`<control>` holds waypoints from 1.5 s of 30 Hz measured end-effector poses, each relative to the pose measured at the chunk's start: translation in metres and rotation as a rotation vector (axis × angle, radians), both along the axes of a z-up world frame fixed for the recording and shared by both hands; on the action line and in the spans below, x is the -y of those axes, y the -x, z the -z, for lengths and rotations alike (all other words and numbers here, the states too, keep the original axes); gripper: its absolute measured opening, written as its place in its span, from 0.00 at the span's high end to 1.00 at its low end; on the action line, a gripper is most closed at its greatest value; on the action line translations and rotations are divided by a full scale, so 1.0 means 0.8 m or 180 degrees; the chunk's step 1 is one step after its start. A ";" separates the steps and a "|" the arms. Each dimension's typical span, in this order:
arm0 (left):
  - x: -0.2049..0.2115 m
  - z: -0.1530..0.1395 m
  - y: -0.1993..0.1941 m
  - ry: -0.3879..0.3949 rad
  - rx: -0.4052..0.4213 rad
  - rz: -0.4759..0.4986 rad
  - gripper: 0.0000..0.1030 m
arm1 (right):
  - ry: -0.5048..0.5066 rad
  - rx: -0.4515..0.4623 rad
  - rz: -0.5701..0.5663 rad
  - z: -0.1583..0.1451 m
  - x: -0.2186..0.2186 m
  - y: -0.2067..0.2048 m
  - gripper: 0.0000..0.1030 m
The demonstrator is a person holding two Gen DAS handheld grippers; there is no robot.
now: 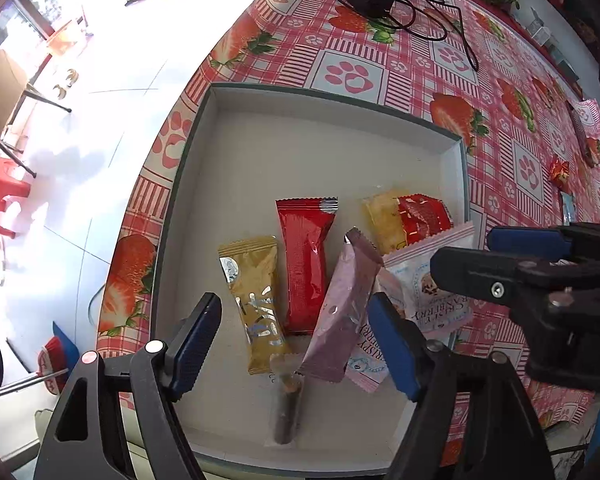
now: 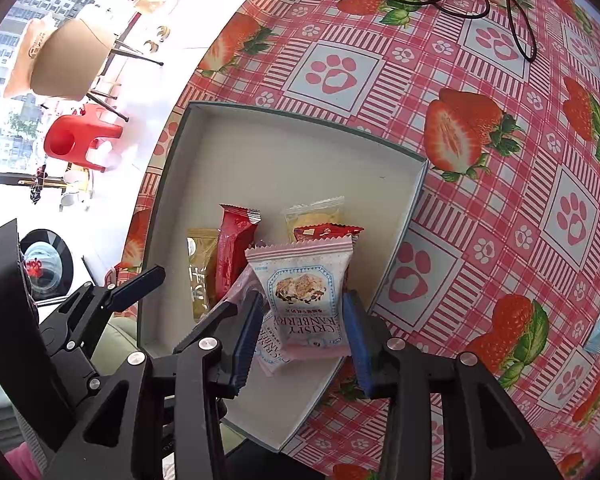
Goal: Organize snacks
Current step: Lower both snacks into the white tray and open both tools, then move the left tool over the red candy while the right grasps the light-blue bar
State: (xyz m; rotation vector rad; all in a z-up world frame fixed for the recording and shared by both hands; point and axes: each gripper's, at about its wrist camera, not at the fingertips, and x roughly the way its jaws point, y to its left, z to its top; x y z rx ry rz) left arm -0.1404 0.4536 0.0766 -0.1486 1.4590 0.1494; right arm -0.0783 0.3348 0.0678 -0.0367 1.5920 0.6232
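Inside the grey box lie eight snack packets (two cranberry).

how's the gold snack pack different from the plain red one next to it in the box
The gold pack is mustard-gold with shiny silver print; the red pack is plain red with a silvery strip at its top seal. The gold pack lies flat on the box floor, while the red pack's lower right side is covered by a mauve pack. The gold pack sits nearer the left gripper. Both are long sealed pouches lying side by side.
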 end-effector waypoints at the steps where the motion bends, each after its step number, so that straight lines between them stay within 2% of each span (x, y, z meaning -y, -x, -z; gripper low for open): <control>1: 0.001 0.001 -0.001 -0.0008 -0.0024 0.0001 0.23 | 0.0019 0.0021 0.0025 0.000 0.003 -0.001 0.27; 2: 0.003 0.002 -0.003 -0.0013 -0.0039 0.0003 0.23 | 0.0045 0.0049 0.0059 -0.001 0.008 -0.002 0.12; 5: 0.010 0.002 -0.007 -0.0003 -0.0060 0.0029 0.23 | 0.0146 0.0051 0.0189 0.003 0.029 -0.008 0.03; 10: 0.038 -0.007 -0.016 0.0038 -0.0038 0.0193 0.23 | 0.0424 0.0014 0.0524 0.022 0.100 -0.029 0.03; 20: 0.122 -0.023 -0.031 0.0248 -0.0053 0.0653 0.23 | 0.1093 0.0133 0.1441 0.050 0.294 -0.091 0.03; 23: 0.148 -0.025 -0.030 0.0287 -0.0088 0.0787 0.23 | 0.1127 0.0126 0.1569 0.059 0.326 -0.104 0.03; 26: 0.171 -0.027 -0.030 0.0309 -0.0126 0.0890 0.23 | 0.1148 0.0152 0.1536 0.067 0.337 -0.116 0.04; 27: 0.179 -0.027 -0.031 0.0311 -0.0133 0.0921 0.23 | 0.1140 0.0158 0.1504 0.069 0.337 -0.118 0.05; 28: 0.186 -0.028 -0.033 0.0310 -0.0137 0.0956 0.23 | 0.1107 0.0146 0.1469 0.072 0.337 -0.121 0.17; 29: 0.194 -0.029 -0.036 0.0310 -0.0137 0.0990 0.23 | 0.1077 0.0112 0.1440 0.075 0.337 -0.123 0.34; 30: 0.201 -0.029 -0.039 0.0307 -0.0133 0.1020 0.23 | 0.1051 0.0064 0.1423 0.080 0.338 -0.126 0.42; 31: 0.208 -0.030 -0.044 0.0300 -0.0126 0.1047 0.23 | 0.1069 0.0060 0.1420 0.080 0.340 -0.126 0.48; 33: 0.223 -0.032 -0.055 0.0304 -0.0102 0.1087 0.23 | 0.1061 0.0080 0.1436 0.084 0.347 -0.126 0.52; 35: 0.238 -0.034 -0.068 0.0314 -0.0070 0.1125 0.23 | 0.1044 0.0094 0.1419 0.085 0.354 -0.120 0.67; 36: 0.247 -0.034 -0.075 0.0315 -0.0056 0.1150 0.23 | 0.0997 0.0083 0.1416 0.086 0.361 -0.117 0.70; 41: 0.299 -0.030 -0.114 0.0271 0.0022 0.1361 0.23 | 0.0891 -0.0013 0.1520 0.087 0.408 -0.087 0.72; 45: 0.348 -0.021 -0.146 0.0174 0.0100 0.1598 0.23 | 0.0849 -0.0171 0.1639 0.097 0.449 -0.040 0.72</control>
